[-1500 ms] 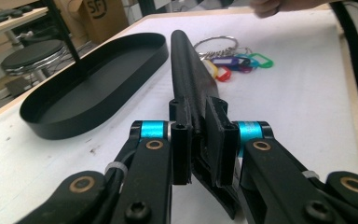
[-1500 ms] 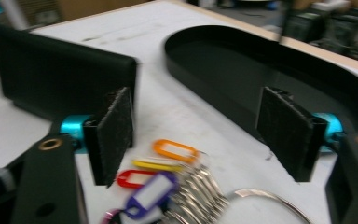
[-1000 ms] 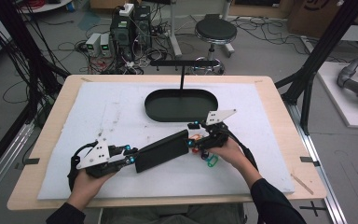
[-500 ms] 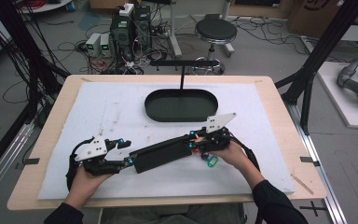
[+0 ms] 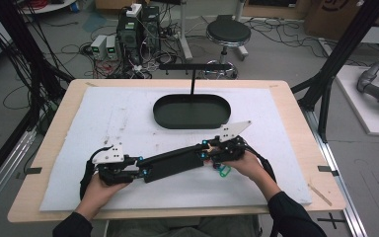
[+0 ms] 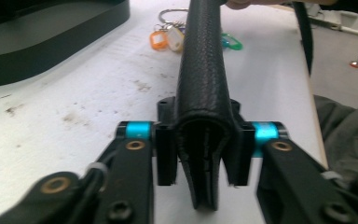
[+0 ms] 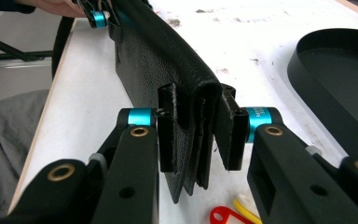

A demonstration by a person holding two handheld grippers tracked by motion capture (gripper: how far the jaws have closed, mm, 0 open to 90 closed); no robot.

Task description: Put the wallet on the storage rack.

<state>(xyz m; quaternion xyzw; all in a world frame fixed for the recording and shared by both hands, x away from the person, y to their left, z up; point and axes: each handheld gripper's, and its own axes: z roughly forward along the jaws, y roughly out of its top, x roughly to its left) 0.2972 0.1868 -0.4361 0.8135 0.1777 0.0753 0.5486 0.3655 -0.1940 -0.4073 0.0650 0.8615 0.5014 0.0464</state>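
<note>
A long black leather wallet [image 5: 172, 162] spans between my two grippers just above the white mat, standing on edge. My left gripper [image 5: 143, 172] holds its left end; in the left gripper view my left gripper [image 6: 204, 149] has just been closing, and both pads press on the wallet [image 6: 203, 70]. My right gripper [image 5: 206, 150] holds the other end; in the right gripper view my right gripper [image 7: 199, 130] closed within the last second, with the wallet [image 7: 154, 51] clamped between its pads. A bunch of keys [image 5: 222, 171] with coloured tags lies under the right hand.
A black oval tray [image 5: 192, 121] sits behind the wallet at the mat's middle, with a black T-shaped stand [image 5: 193, 66] behind it. The tray [image 7: 335, 65] lies close to the right gripper's right side. Key tags [image 6: 168, 36] lie beside the wallet's far end.
The wallet has turned from showing its broad face to standing on edge. The left gripper has sunk a little and sits closed on the wallet's left end. The right hand has stayed put.
</note>
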